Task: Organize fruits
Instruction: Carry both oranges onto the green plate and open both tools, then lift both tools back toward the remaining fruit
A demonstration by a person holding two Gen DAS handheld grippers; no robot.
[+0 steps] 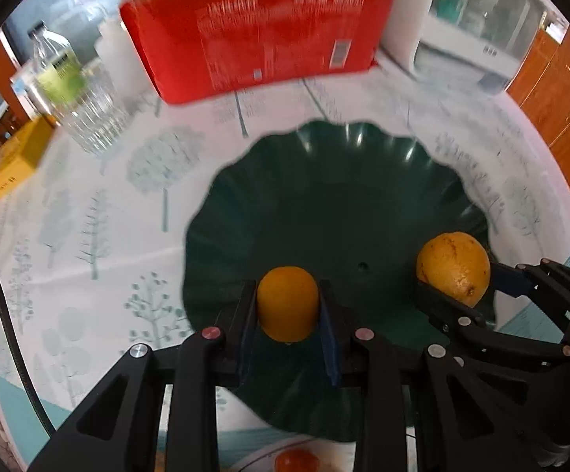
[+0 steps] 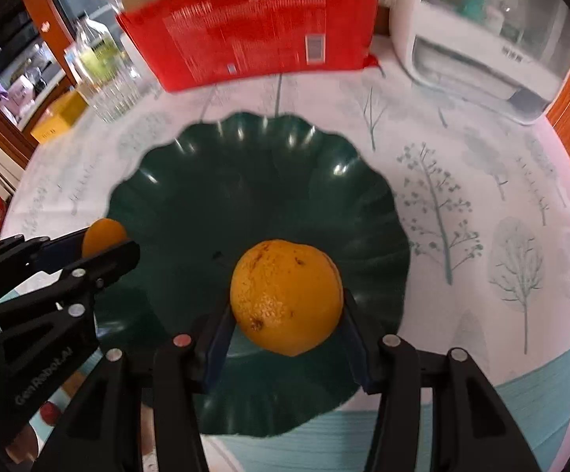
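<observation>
A dark green scalloped plate (image 1: 324,165) (image 2: 206,181) lies on the tree-print tablecloth. My left gripper (image 1: 288,306) is shut on a small smooth orange (image 1: 287,303), held over the plate's near part. In the right wrist view that small orange (image 2: 102,238) shows at the left between the left gripper's (image 2: 100,249) fingers. My right gripper (image 2: 287,306) is shut on a larger speckled orange (image 2: 285,295) above the plate. The left wrist view has this larger orange (image 1: 453,267) at the right, over the plate's edge, in the right gripper (image 1: 458,279).
A red carton (image 1: 257,31) (image 2: 253,19) stands behind the plate. A clear glass bottle (image 1: 68,90) (image 2: 104,74) and a yellow box (image 1: 17,157) sit at the back left. A white appliance (image 2: 482,51) is at the back right. A small red fruit (image 1: 297,462) lies on a white dish at the near edge.
</observation>
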